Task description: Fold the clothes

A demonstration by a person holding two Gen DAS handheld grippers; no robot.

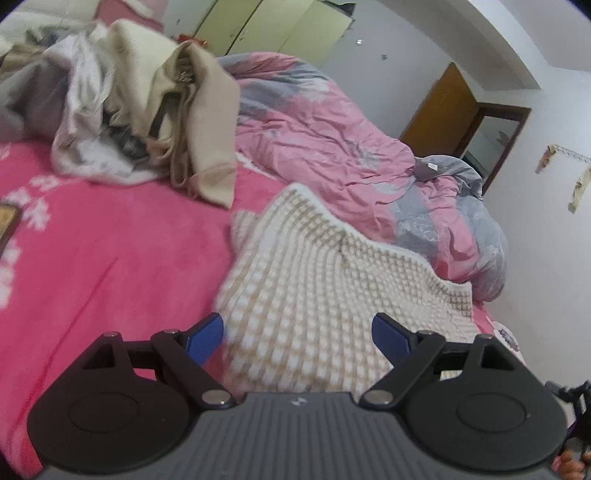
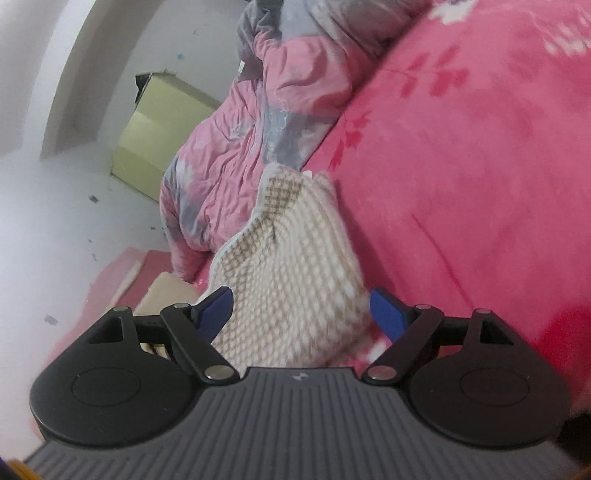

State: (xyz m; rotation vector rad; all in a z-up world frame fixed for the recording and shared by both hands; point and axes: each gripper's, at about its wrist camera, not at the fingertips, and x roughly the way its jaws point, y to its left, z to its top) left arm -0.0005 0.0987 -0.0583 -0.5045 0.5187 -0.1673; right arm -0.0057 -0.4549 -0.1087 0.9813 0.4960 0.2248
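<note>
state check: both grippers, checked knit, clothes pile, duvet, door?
left gripper: open, over the knit's near edge
right gripper: open, knit between its fingers, no grip
checked knit: partly spread on the bed, rumpled, far corner raised
clothes pile: unfolded heap
pink and grey duvet: bunched along the bed's far side
pink bedsheet: flat
wooden door: open

This is a bedroom in a home — a bed (image 1: pixel 92 266) covered by a bright pink blanket with white lettering fills most of both views. A crumpled pink-and-grey quilt (image 1: pixel 332 129) is heaped along its far side, and a loose pile of clothes (image 1: pixel 140 110) lies on the blanket. Behind the bed stand pale green wardrobe doors (image 1: pixel 280 29) against white walls, with a wooden door (image 1: pixel 439 110) — open — in the corner.
</note>
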